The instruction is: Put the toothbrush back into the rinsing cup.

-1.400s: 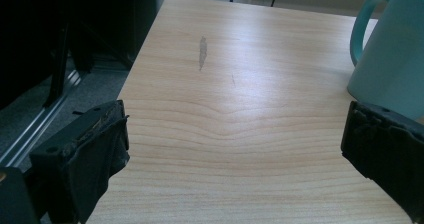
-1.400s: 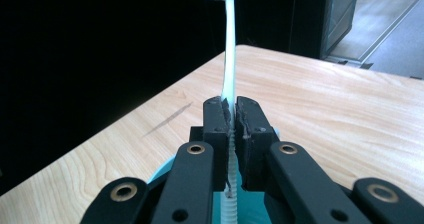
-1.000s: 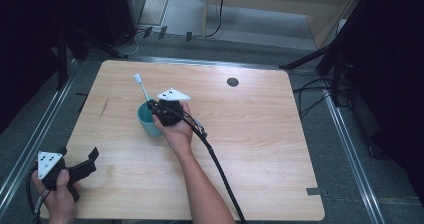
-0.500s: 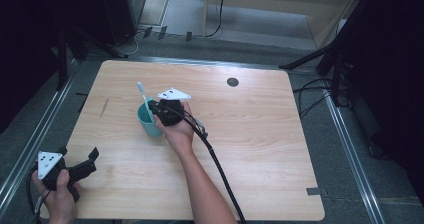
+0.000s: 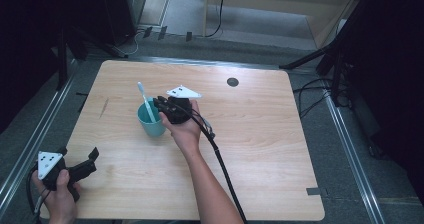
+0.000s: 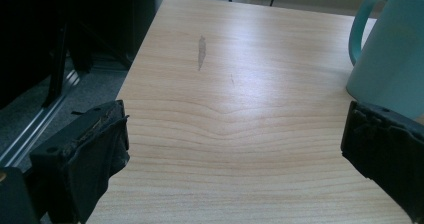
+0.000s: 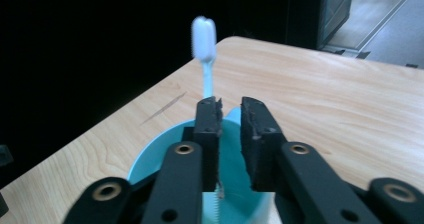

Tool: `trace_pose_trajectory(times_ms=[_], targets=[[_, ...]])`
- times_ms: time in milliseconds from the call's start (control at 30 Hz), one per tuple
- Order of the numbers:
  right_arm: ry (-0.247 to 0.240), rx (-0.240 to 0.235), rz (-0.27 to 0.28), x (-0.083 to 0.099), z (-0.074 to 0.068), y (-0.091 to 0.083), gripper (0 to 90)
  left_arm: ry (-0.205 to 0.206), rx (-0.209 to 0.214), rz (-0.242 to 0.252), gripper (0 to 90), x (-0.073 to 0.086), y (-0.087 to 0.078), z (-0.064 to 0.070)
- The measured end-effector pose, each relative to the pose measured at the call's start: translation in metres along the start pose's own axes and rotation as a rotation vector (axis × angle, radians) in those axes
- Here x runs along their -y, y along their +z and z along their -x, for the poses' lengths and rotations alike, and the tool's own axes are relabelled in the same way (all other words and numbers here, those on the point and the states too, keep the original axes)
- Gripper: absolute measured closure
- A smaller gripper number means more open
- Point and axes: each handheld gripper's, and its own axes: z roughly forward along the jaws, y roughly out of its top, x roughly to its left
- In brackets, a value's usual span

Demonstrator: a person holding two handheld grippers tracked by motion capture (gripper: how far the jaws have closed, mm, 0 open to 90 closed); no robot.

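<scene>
A teal cup (image 5: 151, 121) stands on the wooden table (image 5: 260, 134), left of centre. A white-and-blue toothbrush (image 5: 145, 100) stands in the cup, leaning back and left with its head up. My right gripper (image 5: 160, 104), held in a hand, hovers at the cup's right rim. In the right gripper view its jaws (image 7: 229, 109) are parted by a narrow gap with nothing between them. The toothbrush (image 7: 204, 39) rises just beyond the left jaw, over the cup (image 7: 150, 166). My left gripper (image 5: 77, 154) is open near the front left corner. Its own view (image 6: 237, 124) shows the cup (image 6: 390, 59) ahead to the right.
A round black grommet (image 5: 232, 82) sits in the table top at the back. A cable (image 5: 220, 159) trails from the right gripper along the forearm to the front edge. Metal rails and dark stands flank the table on both sides.
The toothbrush has sunk lower into the cup and stands a little more upright. The right gripper stays at the cup's rim. The left gripper has not moved.
</scene>
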Motion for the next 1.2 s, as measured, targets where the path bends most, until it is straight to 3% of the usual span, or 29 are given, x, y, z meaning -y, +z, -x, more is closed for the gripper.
trace_pose_trajectory(times_ms=[100, 167, 300, 367, 500, 667, 1200], targets=[[-0.021, 0.034, 0.025, -0.002, 0.007, -0.010, 59.8, 0.000, -0.001, -0.001, 0.0, 0.000, 0.000, 0.000], [-0.035, 0.082, 0.027, -0.002, 0.014, -0.016, 46.6, 0.001, -0.002, -0.002, 0.0, 0.000, 0.000, 0.000], [-0.007, 0.133, 0.007, 0.000, 0.026, -0.028, 28.6, 0.002, -0.002, -0.003, 0.0, 0.000, 0.000, 0.000], [0.014, 0.170, -0.004, 0.001, 0.032, -0.036, 15.3, 0.004, -0.003, -0.002, 0.0, 0.000, 0.000, 0.001], [0.028, 0.222, -0.013, 0.004, 0.044, -0.052, 0.0, 0.004, -0.004, -0.002, 0.0, 0.000, 0.000, 0.001], [0.023, 0.294, -0.012, 0.010, 0.057, -0.074, 0.0, 0.006, -0.004, -0.002, 0.0, 0.000, 0.000, 0.001], [0.093, 0.422, -0.011, 0.045, 0.109, -0.143, 0.0, 0.011, -0.006, -0.001, 0.0, 0.000, 0.000, 0.001]])
